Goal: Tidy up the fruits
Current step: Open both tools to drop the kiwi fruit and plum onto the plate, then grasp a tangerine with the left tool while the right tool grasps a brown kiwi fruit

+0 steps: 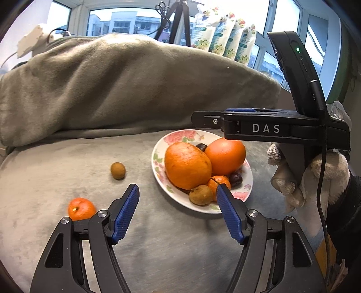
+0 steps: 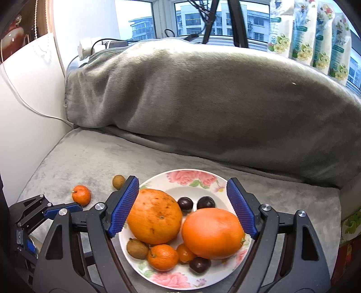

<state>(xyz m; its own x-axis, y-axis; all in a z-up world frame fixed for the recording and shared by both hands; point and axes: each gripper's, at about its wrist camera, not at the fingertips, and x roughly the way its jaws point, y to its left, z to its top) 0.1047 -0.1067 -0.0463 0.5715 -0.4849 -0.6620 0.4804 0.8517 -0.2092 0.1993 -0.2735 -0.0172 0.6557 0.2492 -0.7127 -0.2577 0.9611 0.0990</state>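
A flowered plate (image 1: 158,155) (image 2: 203,178) on the grey cloth holds two large oranges (image 1: 187,165) (image 2: 155,216), small mandarins (image 2: 163,257), dark plums (image 2: 185,204) and a brown fruit (image 1: 200,195) (image 2: 137,248). Loose on the cloth, left of the plate, lie a mandarin (image 1: 81,208) (image 2: 81,195) and a small brown fruit (image 1: 118,170) (image 2: 118,181). My left gripper (image 1: 177,191) stands open at the plate's near-left rim, nothing pressed by its pads. Over the plate hangs my right gripper (image 2: 182,182) (image 1: 198,118), open and empty, held by a gloved hand (image 1: 315,180).
A heaped grey blanket (image 1: 135,85) (image 2: 203,94) rises behind the plate. Beyond it are a tripod (image 1: 178,20), several flowered packets (image 1: 225,38) on the windowsill and a white power strip (image 2: 90,48) with cables. A white wall (image 2: 27,112) bounds the left side.
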